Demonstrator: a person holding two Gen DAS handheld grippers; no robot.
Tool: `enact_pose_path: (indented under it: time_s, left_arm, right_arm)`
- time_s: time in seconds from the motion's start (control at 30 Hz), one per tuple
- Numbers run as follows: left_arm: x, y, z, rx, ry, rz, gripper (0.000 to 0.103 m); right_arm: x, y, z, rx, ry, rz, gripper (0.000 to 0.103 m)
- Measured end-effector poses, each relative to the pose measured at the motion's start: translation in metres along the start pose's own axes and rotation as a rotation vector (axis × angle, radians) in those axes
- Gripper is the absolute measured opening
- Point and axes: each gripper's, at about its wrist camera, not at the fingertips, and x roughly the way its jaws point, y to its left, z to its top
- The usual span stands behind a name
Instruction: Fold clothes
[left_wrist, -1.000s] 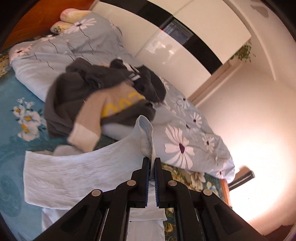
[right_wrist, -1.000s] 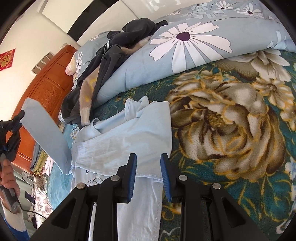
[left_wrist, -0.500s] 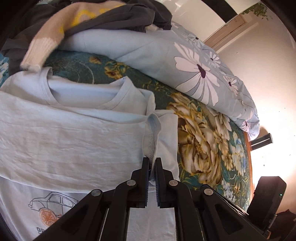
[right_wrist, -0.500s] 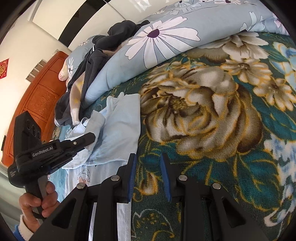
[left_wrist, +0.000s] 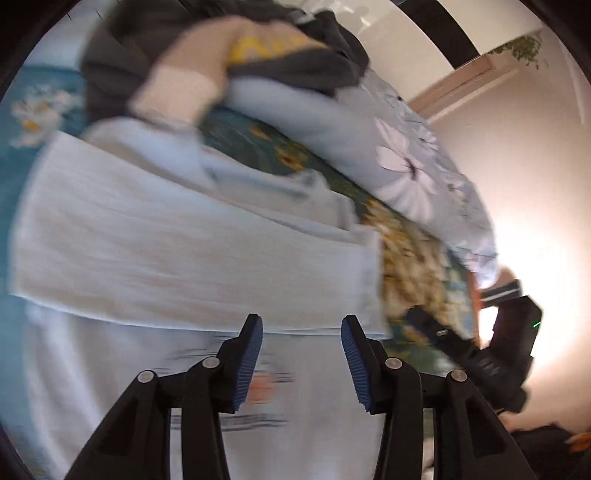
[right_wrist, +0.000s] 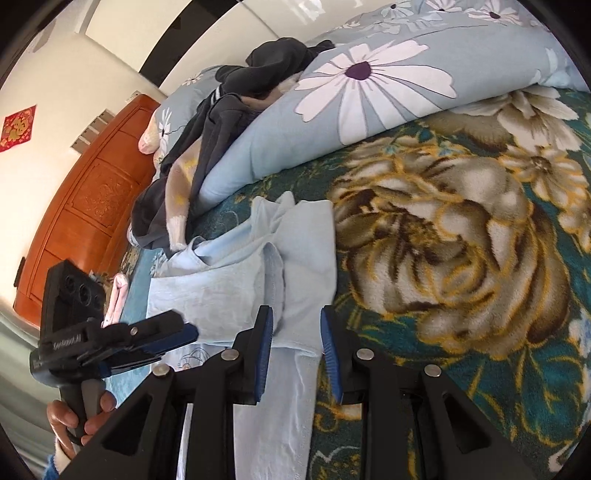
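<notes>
light blue t-shirt (right_wrist: 229, 291) lying half folded on the floral bed blanket (right_wrist: 461, 258), left gripper (left_wrist: 301, 354) jaws opening over it with nothing pinched, right gripper (right_wrist: 295, 347) jaws opening above the sleeve edge, headboard (right_wrist: 85, 206) only in right view, left view pretty blurry

Left view motion-blurred, window glare (right edge), fisheye-warped, daylit

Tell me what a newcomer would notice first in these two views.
The light blue T-shirt lies partly folded on the teal floral blanket, its big beige blooms filling the right. Behind it, dark grey clothes are heaped on the daisy-print duvet. The left tool hovers over the shirt, jaws opening with nothing between them.
</notes>
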Motion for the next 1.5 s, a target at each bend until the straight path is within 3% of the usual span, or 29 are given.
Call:
enact_pose_path:
  time_s: [0.03, 0.1, 0.23, 0.4, 0.63, 0.7, 0.73, 0.77, 0.87, 1.03, 1.2, 1.3, 1.4, 1.5]
  left_arm:
    - [-0.009, 0.018, -0.004, 0.03, -0.027, 0.118, 0.05]
    - [-0.013, 0.049, -0.011, 0.034, -0.013, 0.252, 0.05]
    - [-0.009, 0.096, -0.017, -0.047, 0.002, 0.314, 0.05]
    - [-0.004, 0.109, -0.014, -0.106, -0.017, 0.311, 0.05]
    - [-0.001, 0.11, -0.005, -0.141, -0.034, 0.297, 0.05]
    - [-0.001, 0.112, -0.004, -0.151, -0.036, 0.293, 0.05]
    - [-0.002, 0.112, -0.004, -0.152, -0.037, 0.291, 0.05]
    - [-0.002, 0.111, -0.004, -0.153, -0.039, 0.292, 0.05]
    - [-0.004, 0.111, -0.004, -0.152, -0.041, 0.295, 0.05]
    - [0.002, 0.115, -0.002, -0.174, -0.04, 0.299, 0.05]
    - [0.001, 0.117, -0.002, -0.181, -0.046, 0.318, 0.05]
    - [-0.003, 0.125, -0.003, -0.206, -0.051, 0.342, 0.05]
    - [-0.01, 0.138, -0.003, -0.256, -0.056, 0.322, 0.05]
    - [-0.017, 0.143, -0.004, -0.264, -0.05, 0.349, 0.05]
  right_arm:
    - [0.006, 0.004, 0.002, -0.014, 0.006, 0.003, 0.045]
    - [0.02, 0.009, 0.007, -0.032, 0.023, 0.017, 0.045]
    - [0.049, 0.02, 0.019, -0.074, 0.045, 0.0, 0.045]
    - [0.073, 0.014, 0.032, -0.043, 0.05, -0.04, 0.045]
    - [0.075, 0.024, 0.03, -0.029, 0.045, -0.012, 0.045]
    - [0.077, 0.03, 0.029, -0.053, 0.064, -0.025, 0.033]
    - [0.077, 0.03, 0.029, -0.056, 0.068, -0.039, 0.014]
    - [0.077, 0.03, 0.028, -0.056, 0.07, -0.053, 0.008]
    - [0.073, 0.031, 0.028, -0.062, 0.065, -0.087, 0.004]
    - [0.025, 0.042, 0.038, -0.121, -0.085, -0.135, 0.003]
    - [0.039, 0.007, 0.037, -0.025, -0.003, -0.155, 0.003]
    - [0.049, -0.012, 0.035, 0.049, 0.018, -0.108, 0.004]
    - [0.052, -0.018, 0.036, 0.071, 0.039, -0.106, 0.004]
    - [0.046, -0.018, 0.039, 0.063, 0.036, -0.126, 0.006]
